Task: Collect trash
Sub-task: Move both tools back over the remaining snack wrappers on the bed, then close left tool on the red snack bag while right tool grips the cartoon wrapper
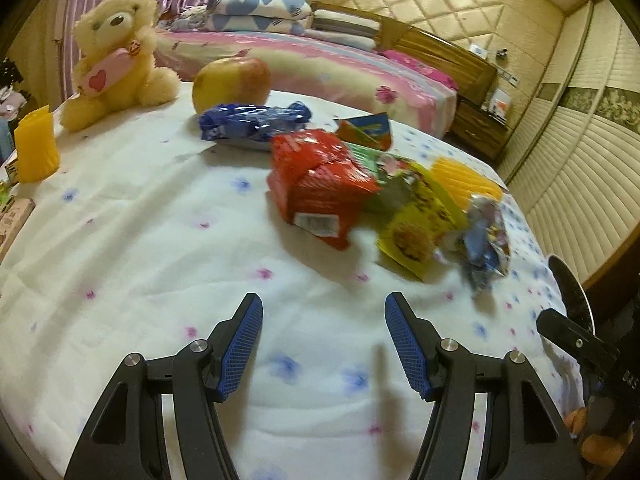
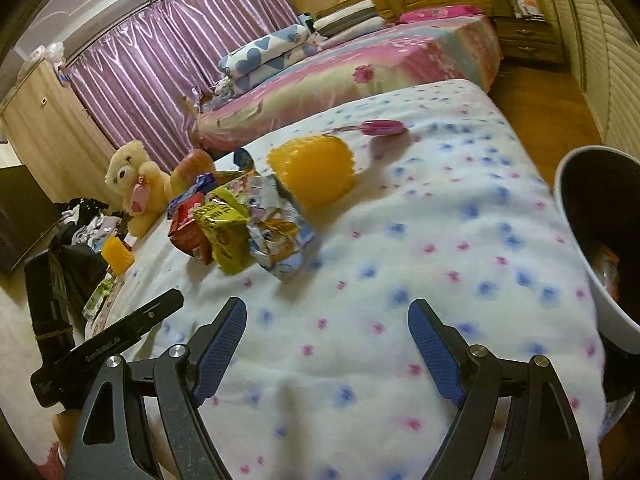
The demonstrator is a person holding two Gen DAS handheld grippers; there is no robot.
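Note:
A heap of snack wrappers lies on the white flowered bedspread (image 1: 140, 240): a red packet (image 1: 320, 184), a yellow packet (image 1: 416, 224), a crumpled blue-and-silver wrapper (image 1: 486, 236) and a blue wrapper (image 1: 252, 122). In the right wrist view the same heap shows the red packet (image 2: 188, 224), the yellow packet (image 2: 224, 228) and the silver wrapper (image 2: 276, 236). My left gripper (image 1: 324, 308) is open and empty, short of the heap. My right gripper (image 2: 326, 312) is open and empty over bare bedspread (image 2: 440, 220). A white bin (image 2: 592, 248) with a dark inside stands at the bed's right edge.
A teddy bear (image 1: 116, 56), an apple (image 1: 232, 80) and a yellow ribbed cup (image 1: 36, 148) sit at the far side. Another yellow cup (image 2: 312, 168) lies on its side beside the heap. A second bed (image 1: 320, 60) lies beyond, with wooden floor (image 2: 548, 108) to the right.

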